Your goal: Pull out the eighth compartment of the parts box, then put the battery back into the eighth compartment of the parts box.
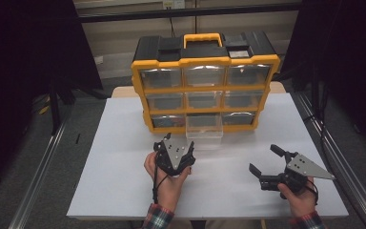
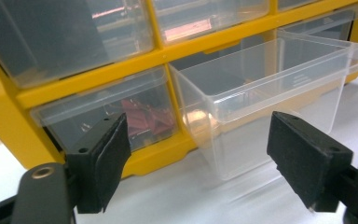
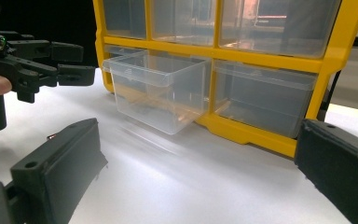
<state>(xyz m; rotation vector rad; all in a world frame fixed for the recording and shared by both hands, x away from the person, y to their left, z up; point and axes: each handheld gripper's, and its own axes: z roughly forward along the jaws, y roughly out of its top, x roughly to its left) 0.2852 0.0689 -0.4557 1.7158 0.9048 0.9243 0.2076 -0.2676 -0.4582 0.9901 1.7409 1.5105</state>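
A yellow and black drawer organizer (image 1: 205,87) stands at the back of the white table (image 1: 114,186). Its bottom middle drawer (image 1: 204,132), clear plastic, is pulled partway out and looks empty. My left gripper (image 1: 178,141) is just in front of that drawer, open, with nothing between its pads. In the left gripper view the drawer (image 2: 270,79) sits beyond the open gripper (image 2: 198,126). My right gripper (image 1: 263,158) rests at the front right, open and empty. The right gripper view shows the drawer (image 3: 158,93) past the open gripper (image 3: 198,135), and the left gripper (image 3: 86,63) at the left.
The organizer's other drawers are closed; the bottom left one holds red items (image 2: 142,119). A yellow carry handle (image 1: 202,37) tops the black lid. Metal rails (image 1: 38,181) run along both sides of the table. Dark curtains flank the scene.
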